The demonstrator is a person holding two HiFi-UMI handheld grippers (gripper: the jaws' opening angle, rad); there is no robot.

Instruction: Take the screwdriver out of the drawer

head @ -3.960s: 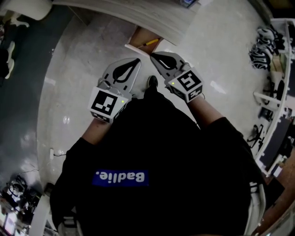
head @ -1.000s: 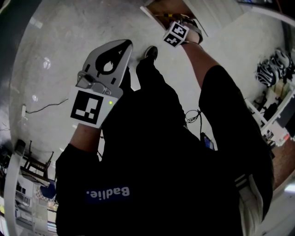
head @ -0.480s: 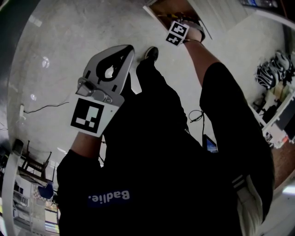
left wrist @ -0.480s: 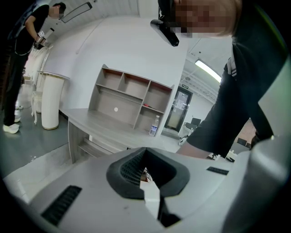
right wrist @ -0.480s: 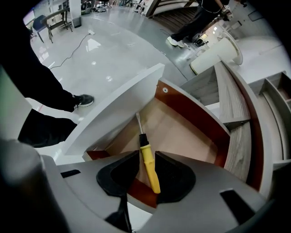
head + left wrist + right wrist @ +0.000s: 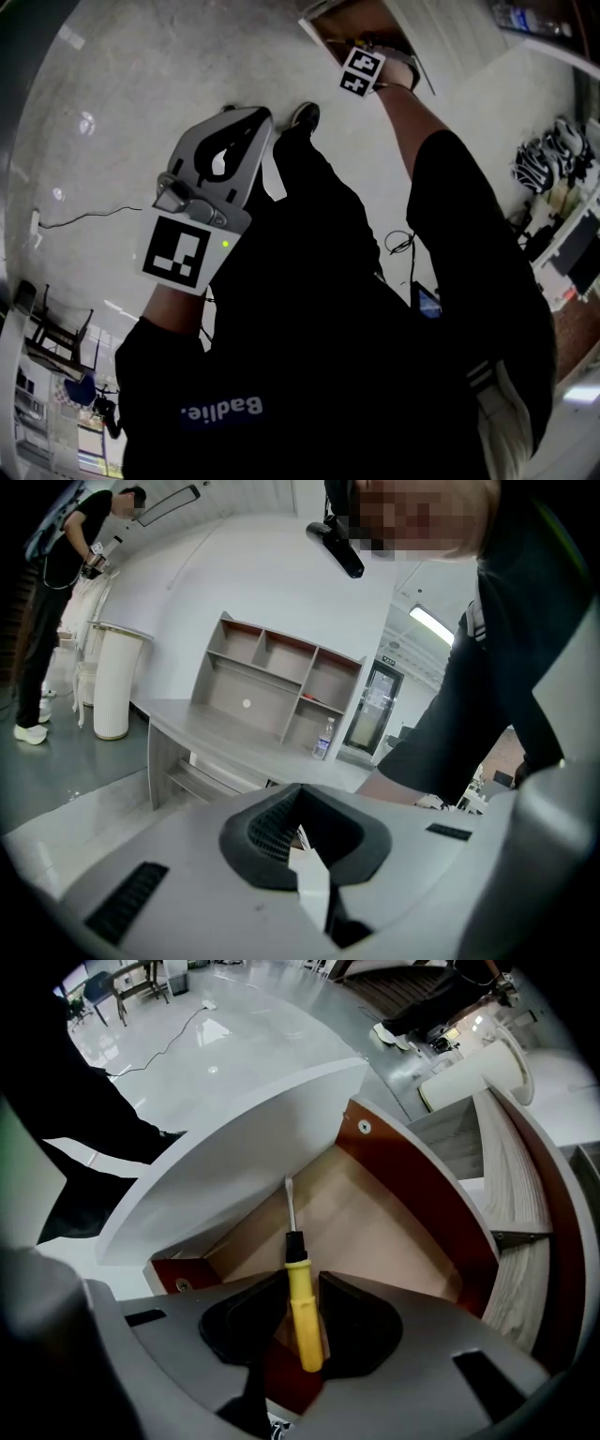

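Observation:
A screwdriver [image 6: 302, 1316] with a yellow handle and a thin metal shaft lies in the open wooden drawer [image 6: 412, 1194], pointing away from me. My right gripper [image 6: 302, 1283] is down inside the drawer, its two dark pads pressed against either side of the yellow handle. In the head view only that gripper's marker cube [image 6: 361, 71] shows, at the drawer [image 6: 349, 21] near the top. My left gripper [image 6: 262, 114] is held in front of my body, away from the drawer, its jaws shut on nothing.
The drawer's white front panel [image 6: 234, 1152] curves across the left. A grey desk with a shelf unit [image 6: 272, 682], a water bottle [image 6: 323, 740] and a white cylinder [image 6: 114, 682] stand in the left gripper view. A cable [image 6: 84, 220] lies on the floor.
Four seconds ago both grippers were side by side in front of my body. The right one has since reached into the drawer; over the last second it has stayed there.

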